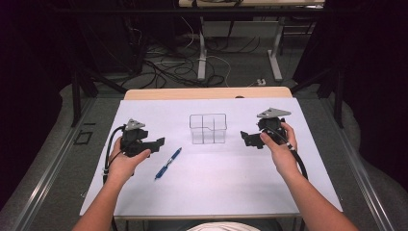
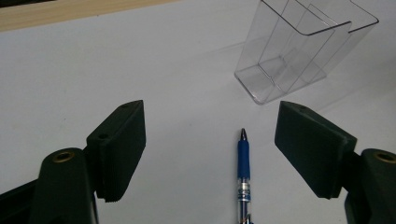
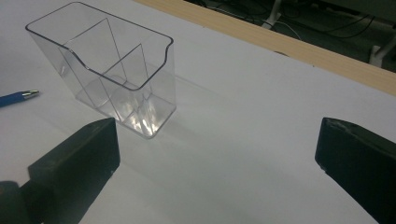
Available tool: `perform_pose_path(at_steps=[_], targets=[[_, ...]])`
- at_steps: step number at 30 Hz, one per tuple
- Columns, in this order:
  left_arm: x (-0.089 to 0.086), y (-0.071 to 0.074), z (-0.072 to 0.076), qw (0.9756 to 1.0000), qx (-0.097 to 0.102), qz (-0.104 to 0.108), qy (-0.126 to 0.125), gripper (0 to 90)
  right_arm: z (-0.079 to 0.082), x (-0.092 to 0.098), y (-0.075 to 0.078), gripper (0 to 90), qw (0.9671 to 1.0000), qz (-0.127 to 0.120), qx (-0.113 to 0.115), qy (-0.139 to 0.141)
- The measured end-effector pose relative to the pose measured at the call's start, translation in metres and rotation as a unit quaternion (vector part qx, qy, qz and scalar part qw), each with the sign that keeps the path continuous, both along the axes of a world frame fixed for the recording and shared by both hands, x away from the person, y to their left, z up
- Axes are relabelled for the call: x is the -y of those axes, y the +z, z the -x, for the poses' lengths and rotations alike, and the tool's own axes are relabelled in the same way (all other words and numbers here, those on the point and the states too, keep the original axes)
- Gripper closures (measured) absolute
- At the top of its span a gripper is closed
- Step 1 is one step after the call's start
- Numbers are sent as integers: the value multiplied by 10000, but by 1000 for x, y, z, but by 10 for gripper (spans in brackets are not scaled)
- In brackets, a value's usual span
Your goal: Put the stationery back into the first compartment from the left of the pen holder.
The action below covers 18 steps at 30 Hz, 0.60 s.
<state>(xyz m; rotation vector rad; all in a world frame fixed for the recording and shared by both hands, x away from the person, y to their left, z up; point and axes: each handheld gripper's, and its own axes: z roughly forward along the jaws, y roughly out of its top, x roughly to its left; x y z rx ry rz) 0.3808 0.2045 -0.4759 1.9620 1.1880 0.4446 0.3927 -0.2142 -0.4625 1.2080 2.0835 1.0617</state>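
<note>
Nearest, the blue pen (image 1: 168, 163) lies flat on the white bench (image 1: 216, 192), untouched, at 4 o'clock of the left gripper (image 1: 156, 143), whose jaws stand spread with the pen between but not pinched; pick-up looks not yet begun. Right gripper (image 1: 248, 139), also spread and empty, hovers at 3 o'clock of the clear divided holder (image 1: 208, 128). Farther back, that holder stands upright, its compartments empty: grasp and placement remain.
</note>
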Motion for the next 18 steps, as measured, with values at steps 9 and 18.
perform_pose_path(at_steps=[9, 18], targets=[[9, 5, -10, 9986, -221, -351, -313, 308, 8, 7, -4, 0, 9998, -186, 61, -57], [16, 7, -22, 9941, -960, -431, -248, 389, 9, 10, -3, 0, 9996, -248, 77, -115]])
